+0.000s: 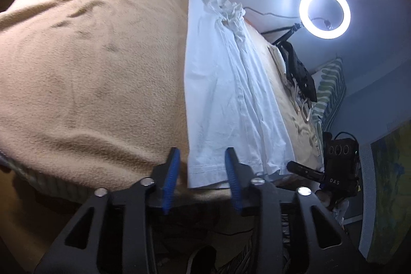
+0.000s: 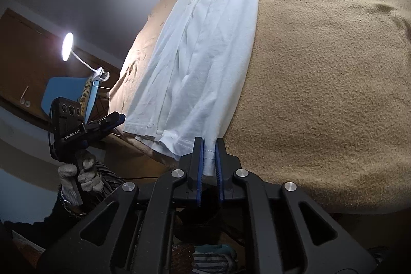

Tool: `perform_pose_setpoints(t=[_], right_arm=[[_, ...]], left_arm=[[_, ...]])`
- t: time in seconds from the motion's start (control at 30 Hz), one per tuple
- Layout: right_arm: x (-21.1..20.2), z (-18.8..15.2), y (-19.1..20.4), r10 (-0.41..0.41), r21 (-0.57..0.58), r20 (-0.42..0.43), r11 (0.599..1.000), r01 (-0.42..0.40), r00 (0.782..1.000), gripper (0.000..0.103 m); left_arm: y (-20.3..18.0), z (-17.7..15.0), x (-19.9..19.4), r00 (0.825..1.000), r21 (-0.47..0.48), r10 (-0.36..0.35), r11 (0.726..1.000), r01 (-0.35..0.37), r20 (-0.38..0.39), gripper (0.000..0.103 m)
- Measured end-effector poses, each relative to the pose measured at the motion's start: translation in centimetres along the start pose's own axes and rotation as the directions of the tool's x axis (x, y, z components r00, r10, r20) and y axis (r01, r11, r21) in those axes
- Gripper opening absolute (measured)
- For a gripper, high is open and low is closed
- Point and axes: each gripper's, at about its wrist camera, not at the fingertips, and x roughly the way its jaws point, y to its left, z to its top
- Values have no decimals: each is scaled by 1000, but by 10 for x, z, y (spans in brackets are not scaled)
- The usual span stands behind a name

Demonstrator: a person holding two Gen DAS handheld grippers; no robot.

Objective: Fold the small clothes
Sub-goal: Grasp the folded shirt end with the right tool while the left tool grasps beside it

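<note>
1. A fuzzy tan blanket (image 1: 90, 73) covers the bed, rumpled into soft ridges.
2. A white cotton T-shirt (image 1: 221, 94), folded into a long creased strip, lies lengthwise on the blanket, its hem at the near edge.
3. A ring light (image 1: 325, 12) glows against the blue wall.
4. The right gripper (image 2: 209, 157) clamps the T-shirt's hem corner.
5. The left gripper (image 1: 203, 171) hovers with jaws spread at the opposite hem corner, held in a gloved hand (image 2: 79, 175).

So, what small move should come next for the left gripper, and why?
Probably close the left gripper on the hem corner of the white T-shirt. Its jaws are open with the hem lying between them, while the right gripper already pinches the other hem corner. With both corners held, the shirt on the beige blanket could be folded.
</note>
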Motion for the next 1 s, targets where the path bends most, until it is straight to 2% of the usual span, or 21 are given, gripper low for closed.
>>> perform_pose_setpoints(t=[0.1,0.17,0.2,0.27,0.33,0.37,0.4,0.43,0.57,0.63,0.73,1.0], right_arm=[[4,1,1,2,-8,-8,1000,-2,1000,15],[6,0,2,8,-14,-14,1000,-8,1000,27],[7,-1,3,9,-18,-13,1000,-9,1000,30],[8,-1,5,16,-20,-8,1000,-16,1000,35],[9,-1,6,22,-23,-8,1000,-22,1000,35],[10,-1,7,18,-31,-14,999,-18,1000,31],[12,0,9,0,-39,-22,999,-1,1000,22],[14,1,10,-14,-41,-37,999,13,999,8],[0,2,18,11,-56,6,998,-10,1000,7],[-3,1,18,19,-64,21,998,-17,1000,7],[14,-4,10,-41,-51,-30,998,40,999,7],[6,2,9,30,-13,-8,999,-30,1000,7]], left_arm=[[-5,-1,14,999,18,-6,1000,7,-40,37],[-13,-1,17,999,59,7,998,-5,-33,33],[-15,0,19,999,73,21,997,-19,-35,26],[-15,-2,23,999,79,29,997,-25,-44,2],[-13,-3,23,999,77,30,997,-27,-39,3],[-13,-4,21,999,79,31,996,-28,-35,3],[-13,-3,17,999,74,22,997,-21,-23,3],[-13,-2,12,1000,64,14,998,-13,-8,3],[-16,-3,-8,998,58,-21,998,18,52,3],[-11,-4,-1,999,55,3,998,-5,33,3],[6,-7,14,1000,-2,8,1000,-8,-21,3],[-4,5,-2,1000,23,-15,1000,15,22,3]])
